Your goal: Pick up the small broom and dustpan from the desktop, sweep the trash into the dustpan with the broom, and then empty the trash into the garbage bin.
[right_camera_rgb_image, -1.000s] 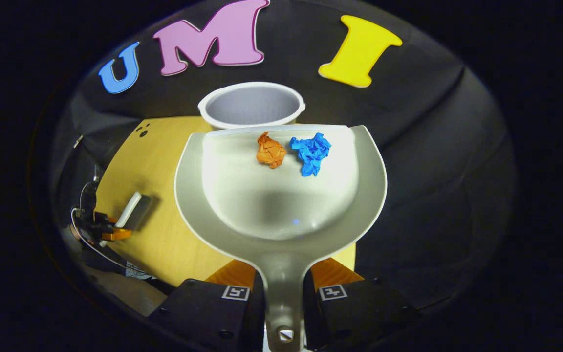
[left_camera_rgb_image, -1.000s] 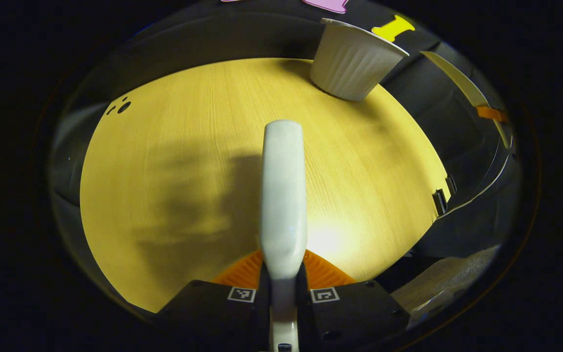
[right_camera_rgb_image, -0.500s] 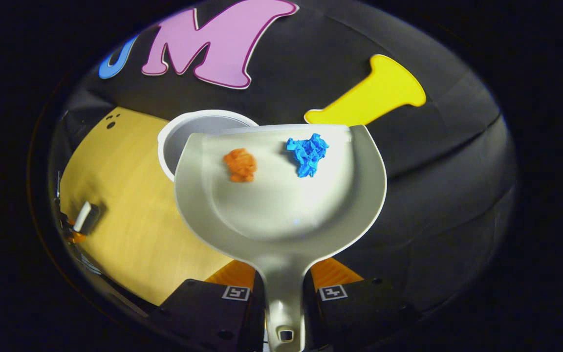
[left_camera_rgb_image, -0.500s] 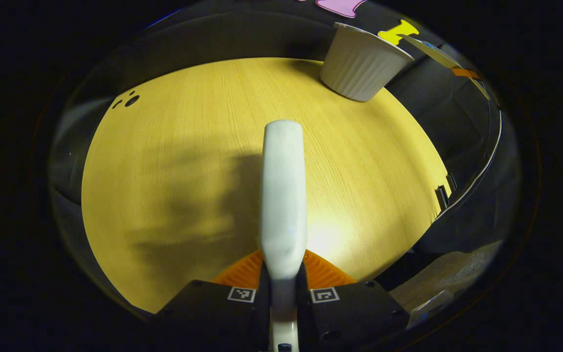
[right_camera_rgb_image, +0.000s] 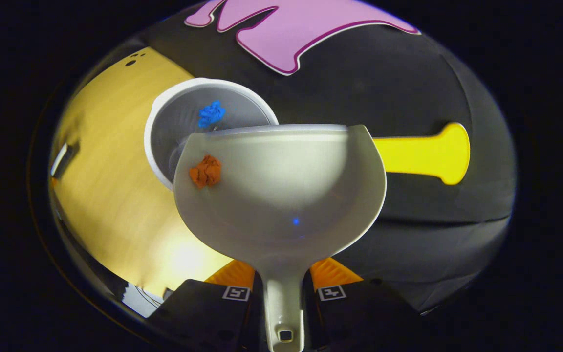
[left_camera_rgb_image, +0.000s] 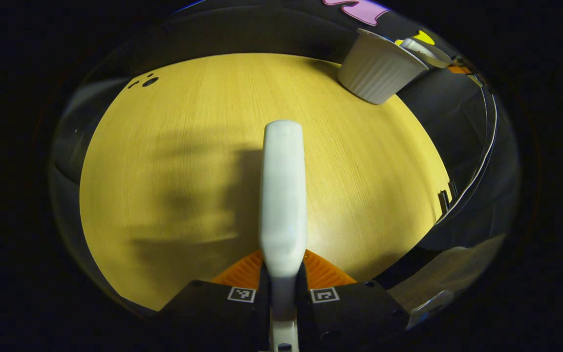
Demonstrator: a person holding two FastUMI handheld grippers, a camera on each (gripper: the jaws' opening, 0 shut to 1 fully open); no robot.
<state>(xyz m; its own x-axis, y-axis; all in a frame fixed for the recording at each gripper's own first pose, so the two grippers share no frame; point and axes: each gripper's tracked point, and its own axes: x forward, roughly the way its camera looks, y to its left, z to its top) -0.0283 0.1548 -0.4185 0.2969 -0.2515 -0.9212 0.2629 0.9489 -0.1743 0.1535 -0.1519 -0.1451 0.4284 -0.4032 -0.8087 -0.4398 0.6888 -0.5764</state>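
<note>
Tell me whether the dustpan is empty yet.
Not empty. An orange paper ball sits at the left edge of the dustpan, while the blue paper ball is seen inside the white bin.

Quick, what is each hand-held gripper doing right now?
Left hand-held gripper: closed on the broom handle.
Right hand-held gripper: closed on the dustpan handle.

Tilted dustpan [right_camera_rgb_image: 281,190] over bin [right_camera_rgb_image: 174,122], orange scrap [right_camera_rgb_image: 205,171] inside

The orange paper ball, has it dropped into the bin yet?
No, the orange paper ball sits on the dustpan near its left rim, beside the bin.
</note>
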